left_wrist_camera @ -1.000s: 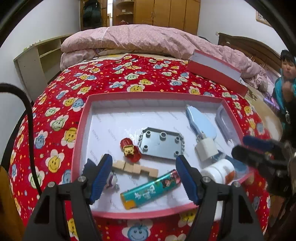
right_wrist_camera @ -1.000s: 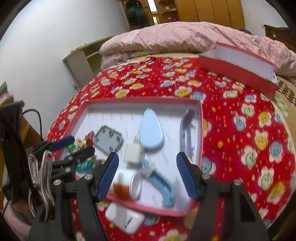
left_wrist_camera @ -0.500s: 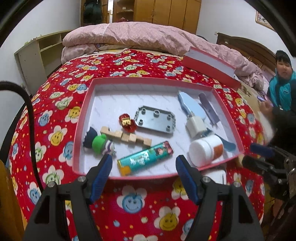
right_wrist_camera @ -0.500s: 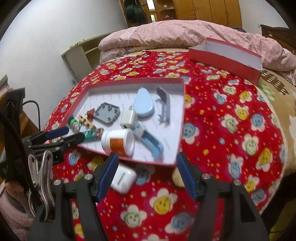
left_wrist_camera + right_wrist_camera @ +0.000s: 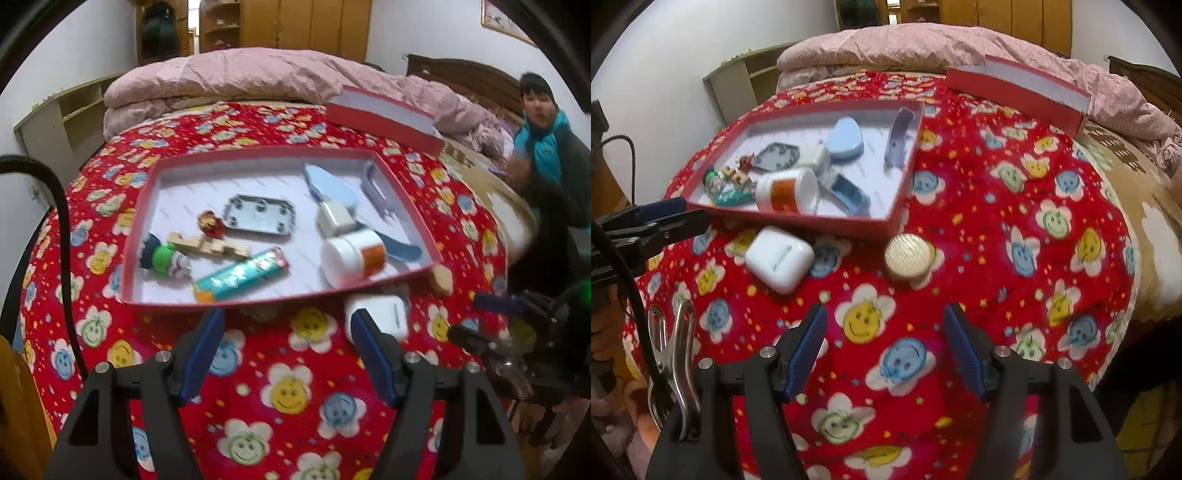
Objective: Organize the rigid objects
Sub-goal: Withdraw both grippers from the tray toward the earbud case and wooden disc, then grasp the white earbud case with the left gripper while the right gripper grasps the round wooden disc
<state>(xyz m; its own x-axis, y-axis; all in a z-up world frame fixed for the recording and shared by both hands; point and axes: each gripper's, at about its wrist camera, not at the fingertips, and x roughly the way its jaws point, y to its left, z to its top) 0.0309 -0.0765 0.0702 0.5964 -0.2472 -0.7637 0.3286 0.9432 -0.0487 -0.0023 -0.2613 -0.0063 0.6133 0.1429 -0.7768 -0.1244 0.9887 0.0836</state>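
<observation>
A shallow red box (image 5: 155, 173) (image 5: 897, 218) lies on the flowered bedspread and holds several small things: a white jar with an orange label (image 5: 352, 254) (image 5: 786, 192), a teal tube (image 5: 240, 278), a grey plate (image 5: 260, 214), a pale blue case (image 5: 846, 139). A white earbud case (image 5: 779, 264) (image 5: 380, 314) and a round cream lid (image 5: 910, 254) lie on the bedspread in front of the box. My left gripper (image 5: 288, 349) is open and empty, short of the box's near edge. My right gripper (image 5: 882, 347) is open and empty, short of the lid.
The red box lid (image 5: 384, 118) (image 5: 1019, 88) lies at the far right by the pink quilt (image 5: 240, 77). A child (image 5: 543, 133) sits at the right side of the bed. A shelf (image 5: 62, 110) stands against the left wall.
Both grippers have pulled back from the box, toward the near edge of the bed. The earbud case and the round lid on the bedspread have come into view. Both stay open.
</observation>
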